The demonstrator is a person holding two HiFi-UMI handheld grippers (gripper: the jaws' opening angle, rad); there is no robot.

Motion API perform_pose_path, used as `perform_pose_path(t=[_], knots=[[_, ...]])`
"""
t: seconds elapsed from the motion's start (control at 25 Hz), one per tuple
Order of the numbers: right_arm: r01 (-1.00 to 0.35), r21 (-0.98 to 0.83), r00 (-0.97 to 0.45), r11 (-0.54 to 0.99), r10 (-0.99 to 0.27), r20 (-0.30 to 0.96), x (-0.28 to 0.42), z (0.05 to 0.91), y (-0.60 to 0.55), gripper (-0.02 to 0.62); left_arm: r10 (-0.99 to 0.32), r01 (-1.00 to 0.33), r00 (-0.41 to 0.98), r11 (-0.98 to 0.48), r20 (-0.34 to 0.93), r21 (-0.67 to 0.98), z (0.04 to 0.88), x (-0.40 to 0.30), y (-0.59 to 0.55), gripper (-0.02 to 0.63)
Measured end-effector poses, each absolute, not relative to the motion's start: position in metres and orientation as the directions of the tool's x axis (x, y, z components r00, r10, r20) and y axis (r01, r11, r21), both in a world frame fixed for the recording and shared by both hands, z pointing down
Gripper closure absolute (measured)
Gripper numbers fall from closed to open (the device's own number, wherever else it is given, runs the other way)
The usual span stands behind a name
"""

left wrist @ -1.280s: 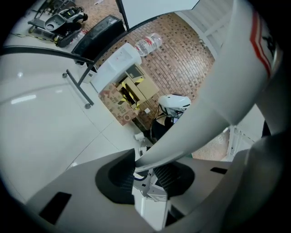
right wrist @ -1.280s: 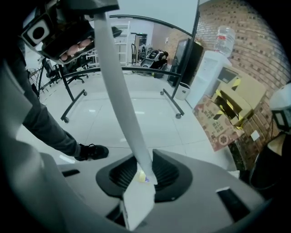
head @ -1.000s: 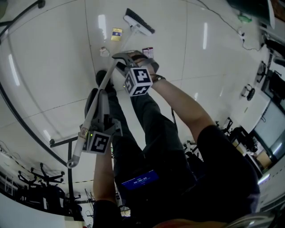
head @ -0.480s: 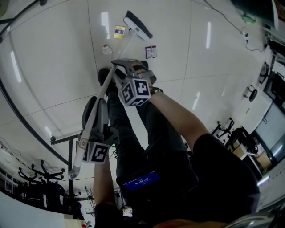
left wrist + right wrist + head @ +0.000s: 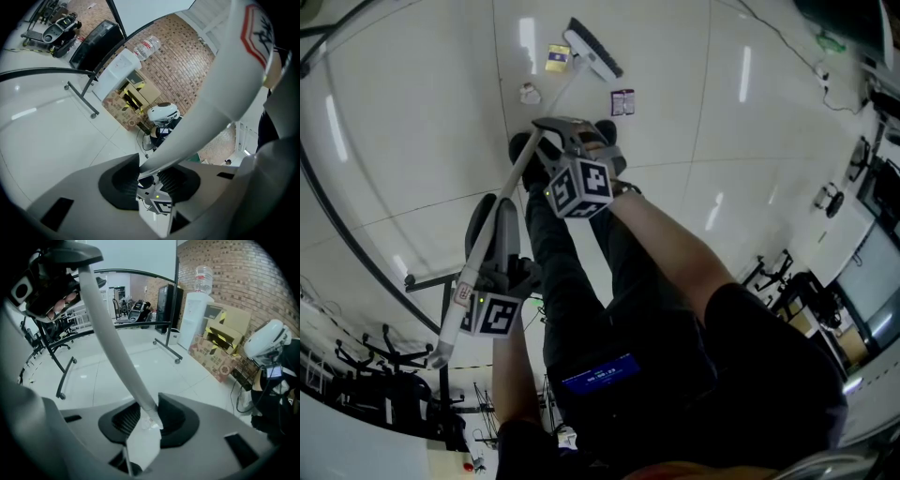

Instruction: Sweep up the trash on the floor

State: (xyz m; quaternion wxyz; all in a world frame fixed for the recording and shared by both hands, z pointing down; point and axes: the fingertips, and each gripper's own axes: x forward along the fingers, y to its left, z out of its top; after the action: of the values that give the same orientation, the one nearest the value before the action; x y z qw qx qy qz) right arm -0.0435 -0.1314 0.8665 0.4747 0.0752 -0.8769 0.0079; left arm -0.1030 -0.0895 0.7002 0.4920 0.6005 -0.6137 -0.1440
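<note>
You have both sets of fingers clenched on the broom handle [image 5: 511, 183]: the left gripper [image 5: 149, 174] far from the broom head [image 5: 592, 49], the right gripper [image 5: 145, 420] nearer it, probably for leverage. The trash lies on the floor around that head: a yellow wrapper [image 5: 556, 58] just beside it, a crumpled scrap [image 5: 530, 93] and a packet [image 5: 622, 101] near it.

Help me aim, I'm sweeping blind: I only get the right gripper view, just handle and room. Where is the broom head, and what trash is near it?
Observer: The broom head rests on the floor ahead of the person, a yellow packet just left of it.
Operator: Anything else?
Observer: A crumpled white scrap lies nearer the person, and a dark-edged packet right of the head.
Operator: Is the left gripper on the handle?
Observer: Yes, its fingers are closed on the broom handle near its upper end.
</note>
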Motion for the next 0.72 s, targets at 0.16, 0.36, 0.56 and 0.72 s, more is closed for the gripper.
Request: perform_pose_path(t=[0.16, 0.36, 0.56, 0.72], knots=[[-0.134, 0.053, -0.532, 0.99, -0.117, 0.839, -0.047, 0.866, -0.135, 0.465, -0.884, -0.598, 0.2, 0.23, 0.421, 0.768, 0.698, -0.109, -0.096, 0.489], [-0.15, 0.067, -0.524, 0.986, -0.137, 0.84, -0.046, 0.858, -0.151, 0.465, -0.898, -0.594, 0.203, 0.204, 0.39, 0.778, 0.692, -0.113, -0.115, 0.489], [-0.197, 0.1, -0.507, 0.975, -0.189, 0.841, -0.05, 0.846, -0.171, 0.466, -0.91, -0.622, 0.212, 0.154, 0.355, 0.768, 0.675, -0.119, -0.144, 0.488], [-0.245, 0.15, -0.49, 0.958, -0.255, 0.833, -0.041, 0.838, -0.188, 0.472, -0.91, -0.624, 0.268, 0.087, 0.317, 0.777, 0.664, -0.108, -0.163, 0.483]])
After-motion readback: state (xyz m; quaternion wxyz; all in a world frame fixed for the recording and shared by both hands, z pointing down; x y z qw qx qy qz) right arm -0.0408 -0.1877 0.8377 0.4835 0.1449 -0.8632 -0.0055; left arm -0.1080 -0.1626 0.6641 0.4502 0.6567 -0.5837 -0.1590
